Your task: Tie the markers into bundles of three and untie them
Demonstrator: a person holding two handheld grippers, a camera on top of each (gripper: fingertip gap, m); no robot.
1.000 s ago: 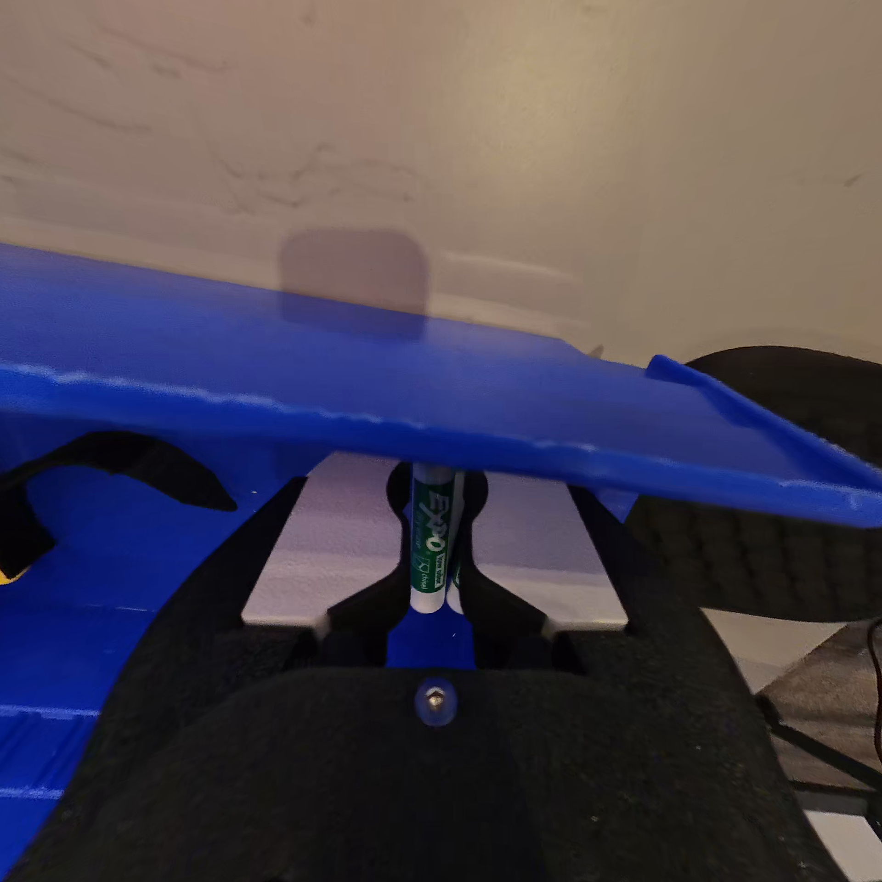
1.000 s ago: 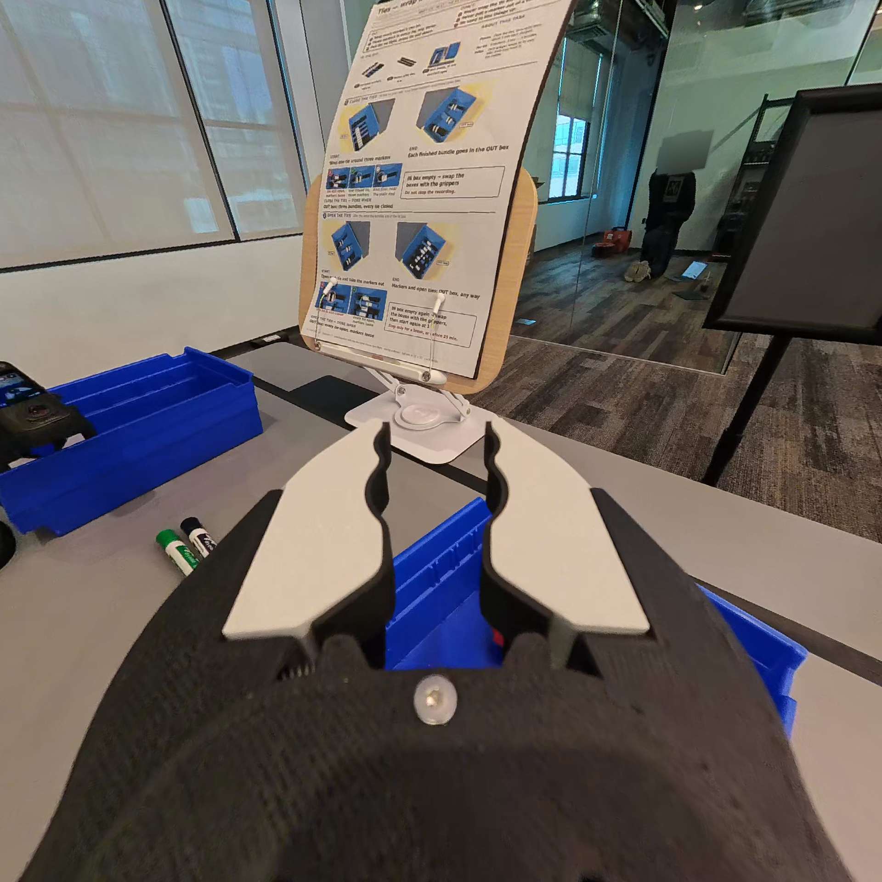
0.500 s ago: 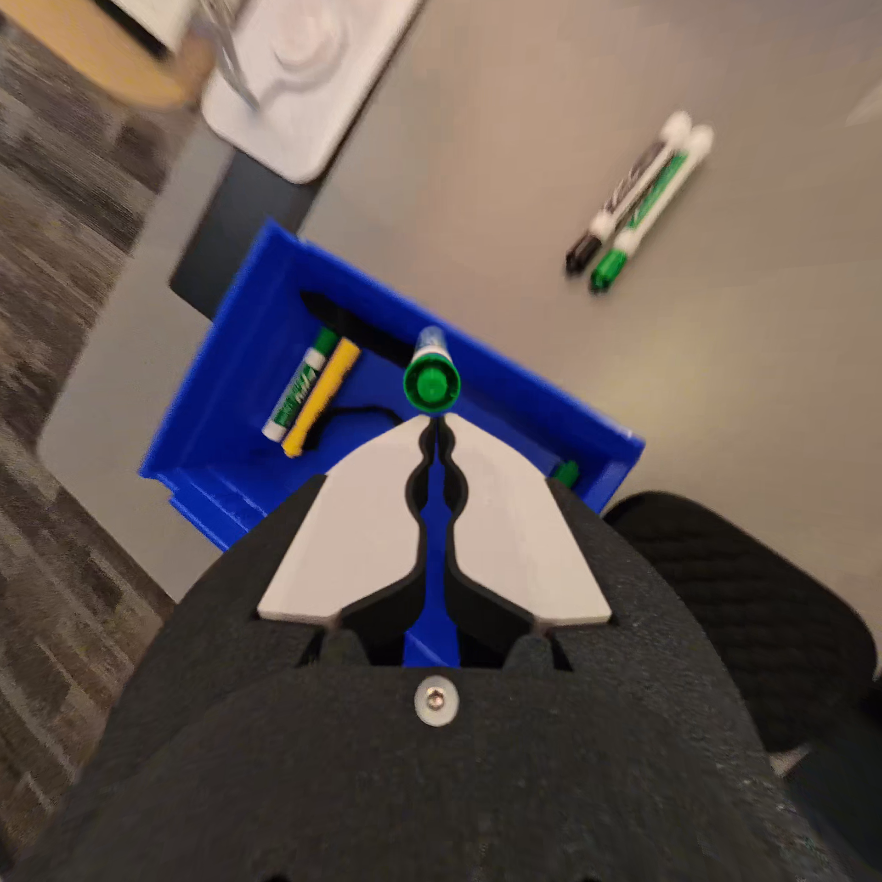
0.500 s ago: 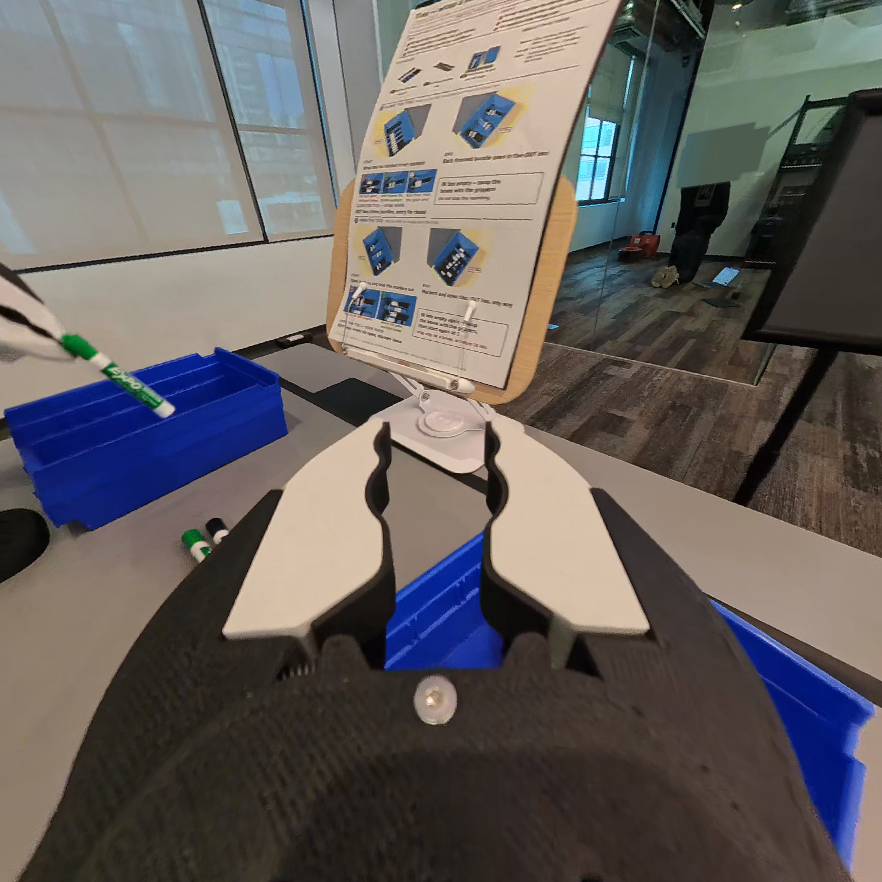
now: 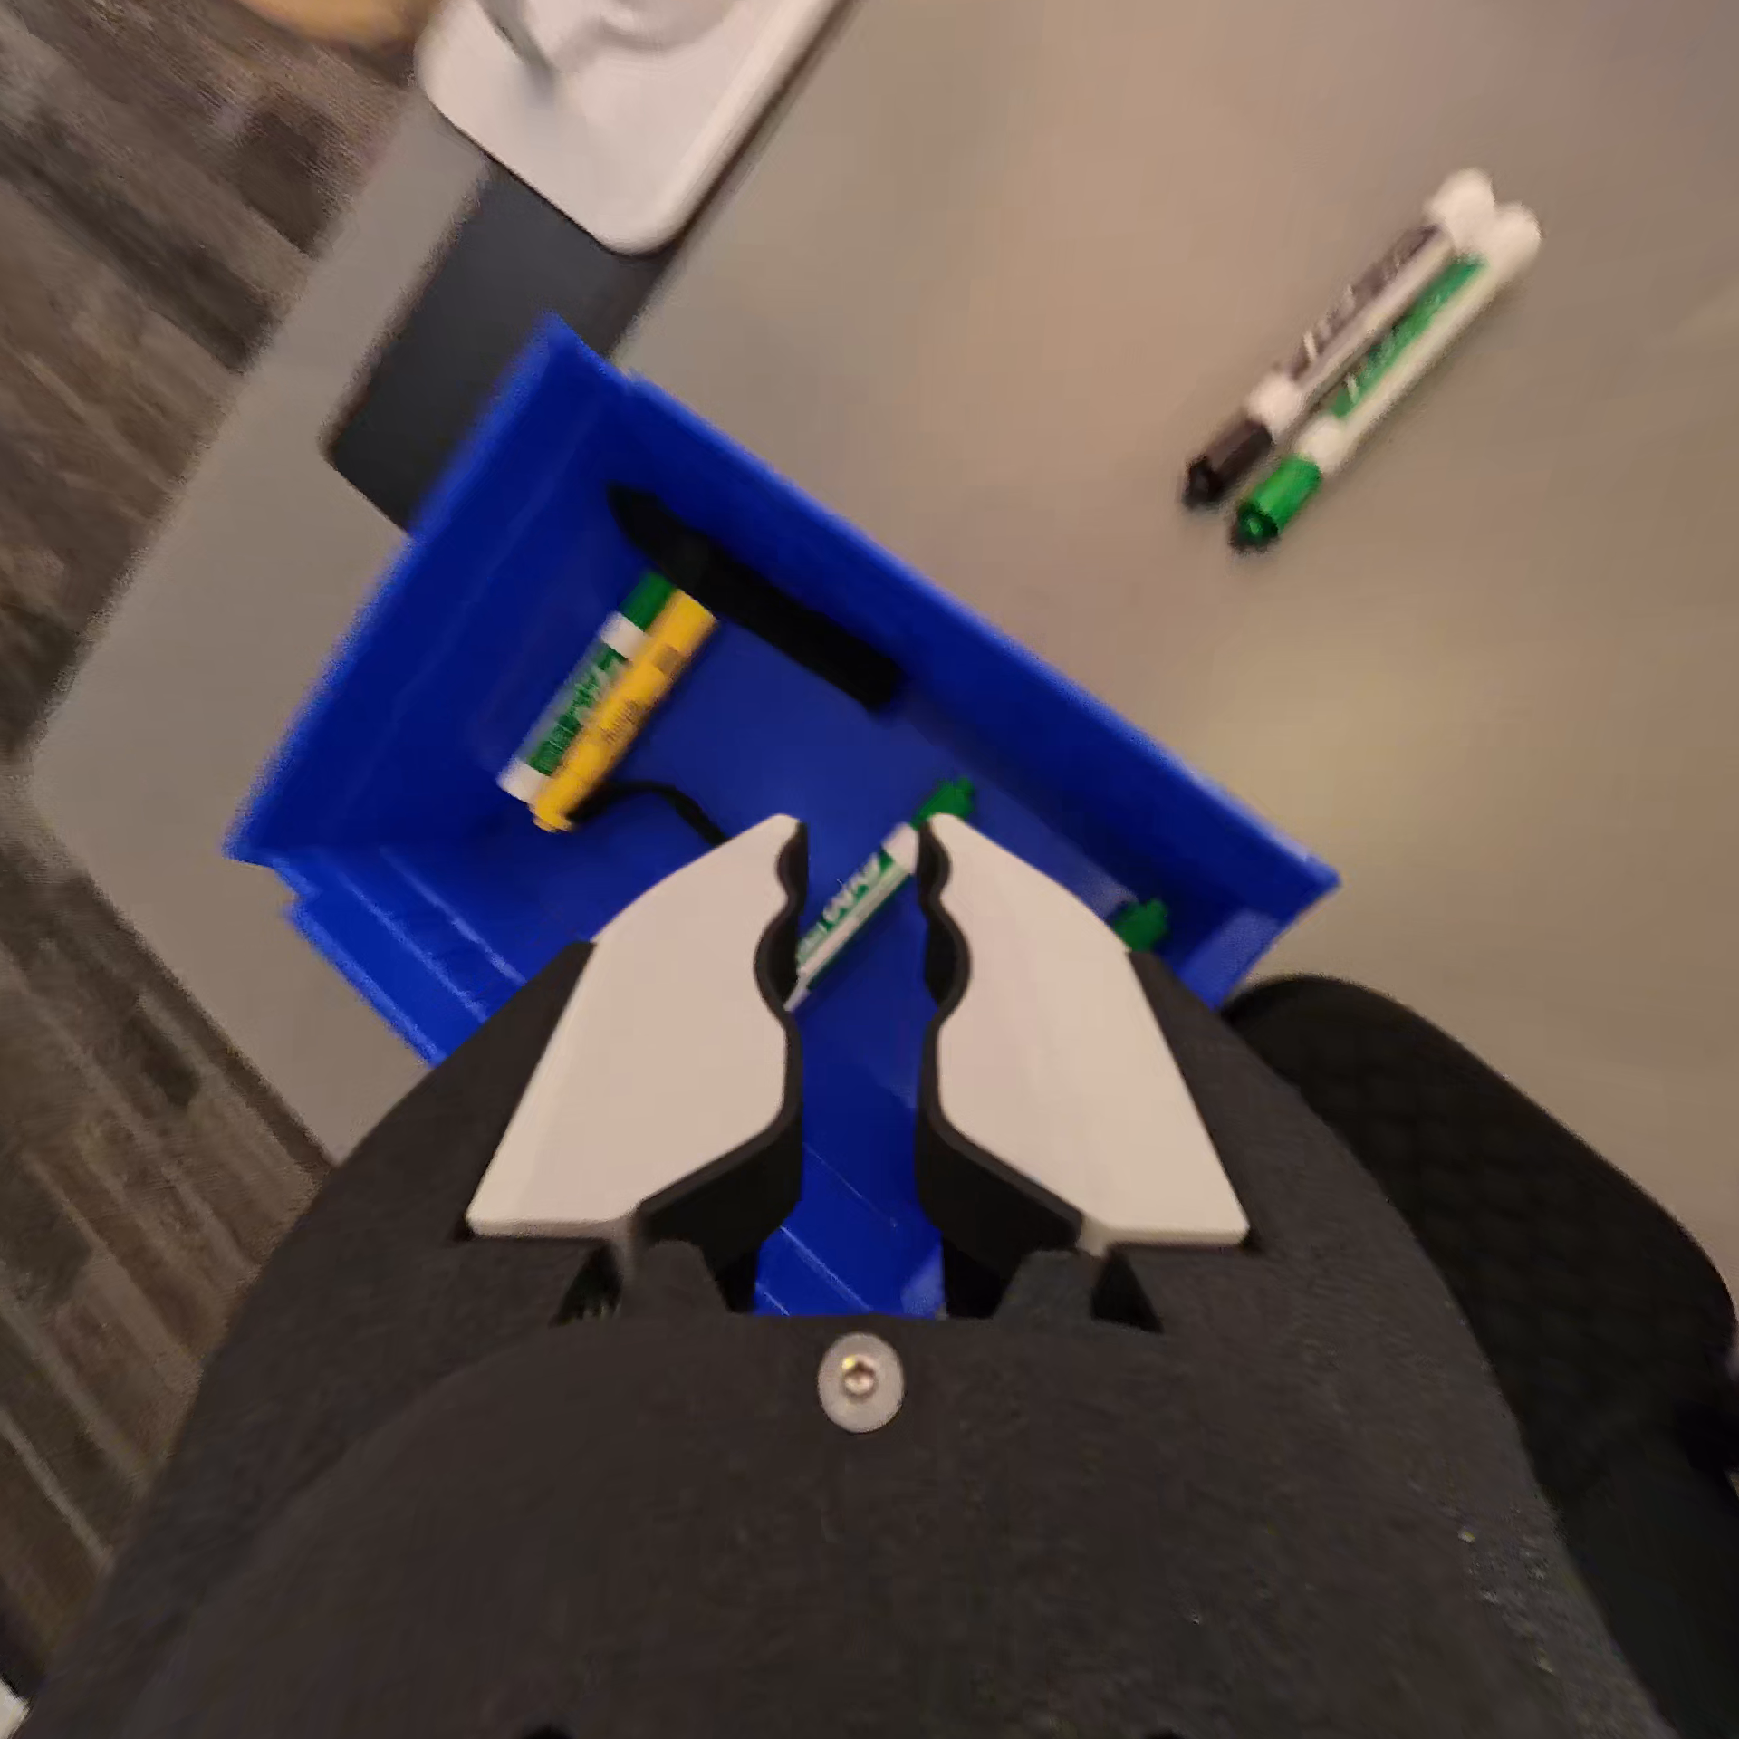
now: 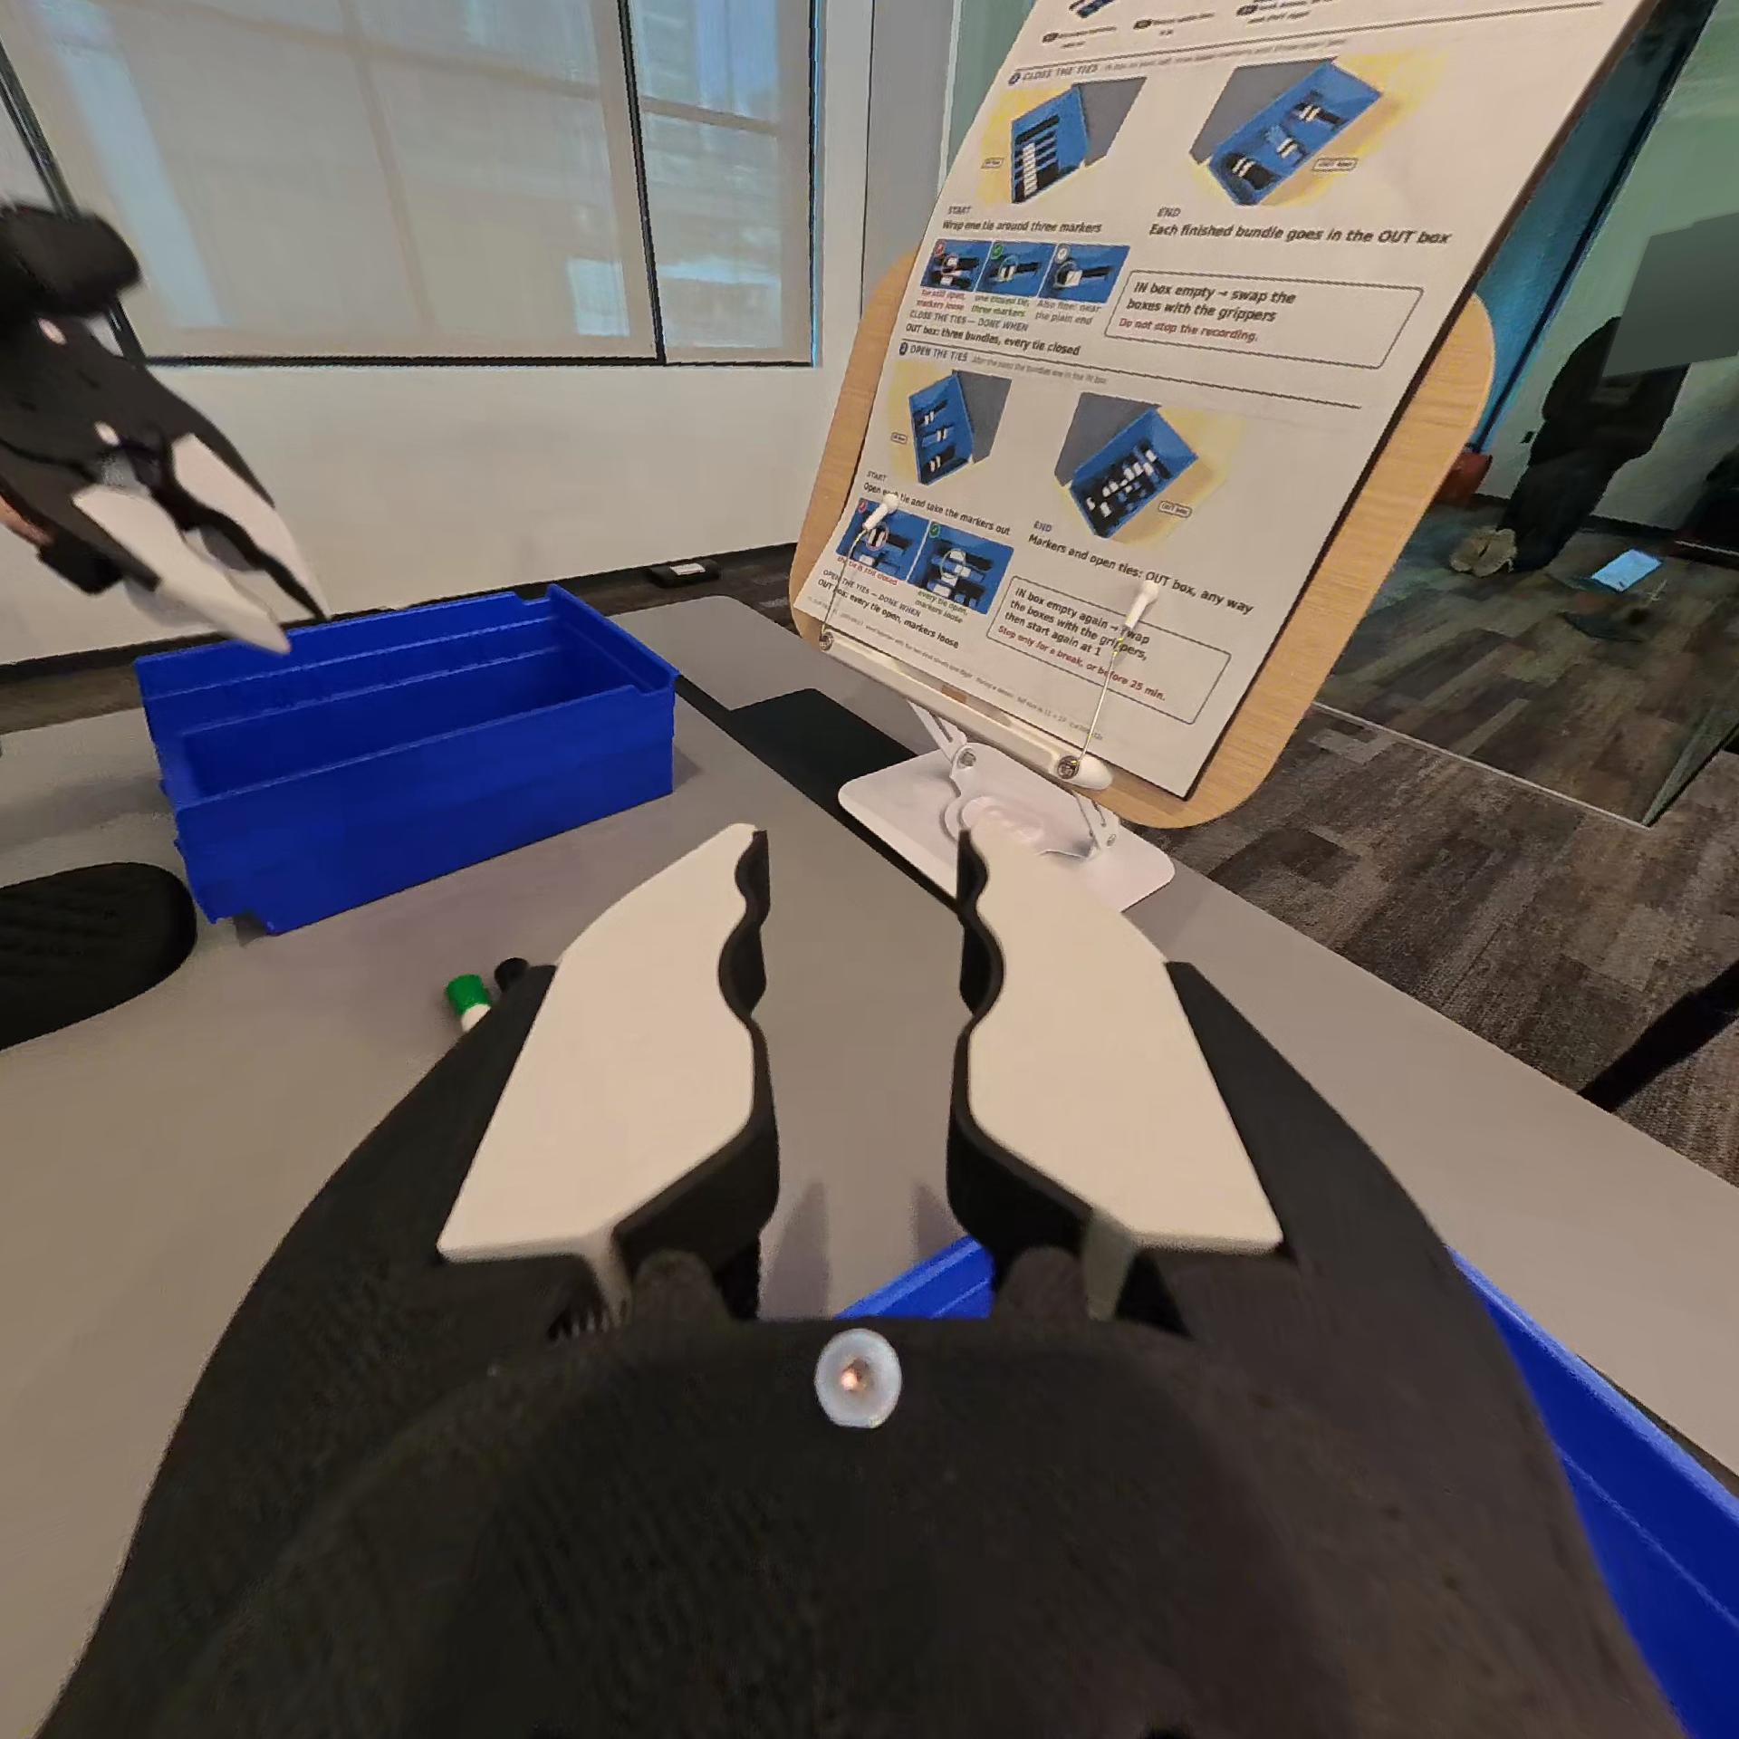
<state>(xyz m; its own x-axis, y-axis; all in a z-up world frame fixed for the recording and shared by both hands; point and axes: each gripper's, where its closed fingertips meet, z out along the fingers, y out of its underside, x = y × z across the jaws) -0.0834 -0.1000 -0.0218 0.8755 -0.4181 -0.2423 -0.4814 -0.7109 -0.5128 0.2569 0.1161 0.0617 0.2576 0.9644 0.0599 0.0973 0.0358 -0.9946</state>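
The left gripper (image 5: 861,833) hangs with its jaws apart and nothing between them. Directly below its tips, a green marker (image 5: 852,908) lies loose in the blue bin (image 5: 941,602). Farther ahead in the bin, a green and a yellow marker (image 5: 616,701) lie side by side next to a black tie strap (image 5: 753,602). Off to its right on the desk (image 5: 1129,282), a black and green pair (image 5: 1355,358) lie touching. The markers look light, stiff and smooth, so they may roll; mid-barrel seems the safest hold. The right gripper (image 6: 856,852) is likewise spread and empty.
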